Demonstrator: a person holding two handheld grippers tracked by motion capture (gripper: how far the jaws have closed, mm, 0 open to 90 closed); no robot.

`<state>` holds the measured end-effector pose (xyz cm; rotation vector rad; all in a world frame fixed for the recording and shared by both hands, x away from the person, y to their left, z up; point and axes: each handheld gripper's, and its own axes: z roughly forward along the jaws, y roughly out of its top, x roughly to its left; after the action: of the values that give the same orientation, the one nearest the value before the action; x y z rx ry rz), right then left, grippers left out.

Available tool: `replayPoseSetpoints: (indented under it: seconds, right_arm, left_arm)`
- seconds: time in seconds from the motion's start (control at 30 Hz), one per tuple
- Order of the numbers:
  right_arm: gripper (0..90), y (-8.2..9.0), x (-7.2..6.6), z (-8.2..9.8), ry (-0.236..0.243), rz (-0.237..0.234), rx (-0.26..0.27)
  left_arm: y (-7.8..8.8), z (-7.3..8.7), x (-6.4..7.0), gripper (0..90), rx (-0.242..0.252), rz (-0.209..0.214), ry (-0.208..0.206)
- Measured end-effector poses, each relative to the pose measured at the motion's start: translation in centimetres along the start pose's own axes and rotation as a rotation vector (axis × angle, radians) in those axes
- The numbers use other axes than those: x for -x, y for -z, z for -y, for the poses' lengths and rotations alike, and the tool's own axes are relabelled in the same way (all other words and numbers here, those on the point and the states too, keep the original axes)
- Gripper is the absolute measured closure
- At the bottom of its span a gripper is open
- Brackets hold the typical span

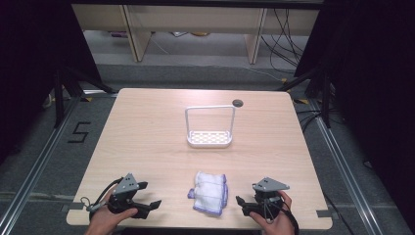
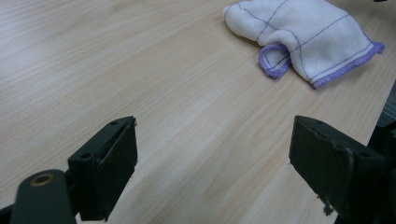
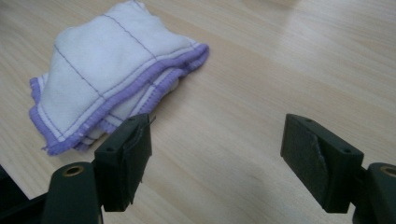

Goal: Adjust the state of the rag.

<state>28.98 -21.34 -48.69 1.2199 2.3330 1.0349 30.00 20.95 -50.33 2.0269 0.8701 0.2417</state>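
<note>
one folded cloth [image 1: 209, 192], one white rack [image 1: 209, 127] with a perforated tray and a tall wire hoop, two grippers, two hands, one wooden table [image 1: 147, 127]. one dark round hole [image 1: 238, 103] in the table top near the far edge, just behind the rack.

cloth lies on the table near the front edge, between the two grippers, touching neither. left gripper [image 1: 147, 198] sits at the front left corner, well apart from the cloth, held by the left hand [image 1: 108, 219]; jaws spread wide, nothing between them, bare wood under them in the left gripper view. right gripper [image 1: 243, 205] is at the front right, near the cloth's right side, held by the right hand [image 1: 276, 223]; jaws also wide apart and empty. in the right gripper view the cloth's corner sits just beyond one jaw tip; contact can't be told there. rack stands farther back at mid table, well apart from cloth and both grippers.

cloth: white, soft, thin dark grid stitch lines, purple hemmed edge, folded in several layers, lumpy, edges stacked unevenly, one hem curling up in a loop in the left gripper view.
</note>
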Motion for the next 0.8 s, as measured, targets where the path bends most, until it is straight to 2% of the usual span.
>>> replayPoseSetpoints:
  seconds: [0.1,0.17,0.2,0.23,0.4,0.43,0.47,0.5,0.57,0.63,0.67,0.8]
  right_arm:
    - [25.9,0.2,-0.2,-0.1,0.009,-0.005,-0.001]
    - [26.6,0.3,-0.6,-0.2,-0.004,-0.013,-0.004]
    - [26.7,0.2,-0.6,-0.2,0.015,-0.015,0.010]
    - [26.9,0.2,-0.8,-0.3,0.003,-0.026,0.003]
    - [29.2,0.4,-1.8,-0.6,0.024,-0.059,0.021]
    - [30.0,0.3,-1.9,-0.7,0.050,-0.067,0.038]
    - [30.9,0.4,-2.2,-0.8,0.037,-0.077,0.031]
    - [31.6,0.4,-2.5,-0.8,0.043,-0.085,0.029]
    - [34.6,0.3,-3.0,-0.9,0.064,-0.101,0.034]
    - [36.5,0.2,-3.5,-1.0,0.094,-0.126,0.020]
    - [37.9,0.2,-3.9,-1.0,0.095,-0.129,0.015]
    - [41.6,0.1,-5.0,-0.9,0.127,-0.146,0.000]
  left_arm:
    - [-0.1,0.0,0.0,14.8,0.000,0.005,-0.004]
    - [-0.1,0.0,0.0,14.8,-0.001,0.003,-0.007]
    - [-0.1,-0.1,0.0,14.8,-0.005,0.002,-0.008]
    - [-0.1,0.0,0.0,14.8,0.001,0.001,-0.003]
    - [0.0,0.0,-0.1,14.8,0.013,-0.014,0.000]
    - [0.0,-0.1,-0.1,14.8,0.008,-0.016,-0.004]
    - [0.0,-0.1,-0.1,14.8,0.012,-0.012,0.000]
    - [0.1,-0.1,-0.2,14.9,0.002,-0.018,-0.011]
    - [0.1,-0.1,-0.1,14.9,0.013,-0.017,0.004]
    - [0.2,-0.1,-0.2,14.9,0.007,-0.018,-0.009]
    - [0.2,0.0,-0.2,14.9,0.016,-0.017,-0.010]
    - [0.2,0.0,-0.3,14.9,0.030,-0.021,-0.003]
